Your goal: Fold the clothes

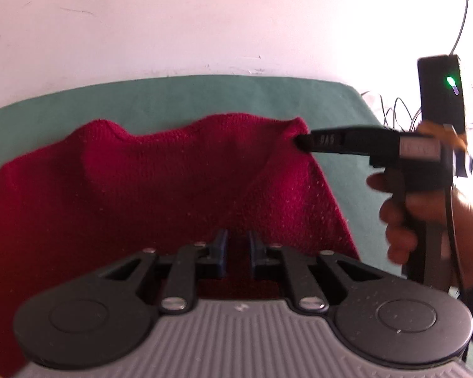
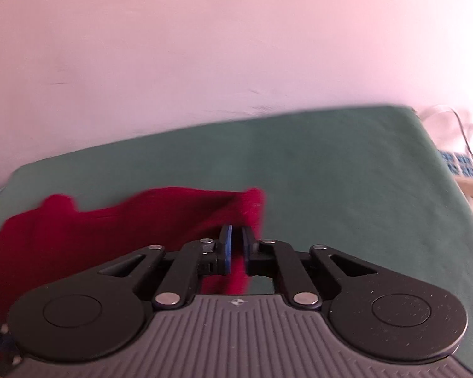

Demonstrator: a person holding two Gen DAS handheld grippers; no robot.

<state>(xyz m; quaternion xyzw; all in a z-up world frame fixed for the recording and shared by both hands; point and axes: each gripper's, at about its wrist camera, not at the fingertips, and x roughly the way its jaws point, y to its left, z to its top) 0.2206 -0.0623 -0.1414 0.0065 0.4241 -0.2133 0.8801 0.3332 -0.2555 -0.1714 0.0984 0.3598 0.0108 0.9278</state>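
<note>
Lying rumpled across the green surface (image 2: 347, 170), toward its left side, the crimson knit garment (image 1: 148, 189) shows a coarse weave, and its far edge rises in soft humps. The right gripper (image 1: 299, 141) has its jaws clamped on the garment's lifted far right corner. The left gripper (image 1: 238, 249) has its jaws nearly together, red knit pinched between them at the near edge.

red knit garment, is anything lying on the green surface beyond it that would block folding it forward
Nothing visible does. Beyond the red knit garment the green surface shows bare up to the wall. Both hand-held grippers already have it: the right hand-held gripper pinches a corner, and the left hand-held gripper holds the near edge.
</note>
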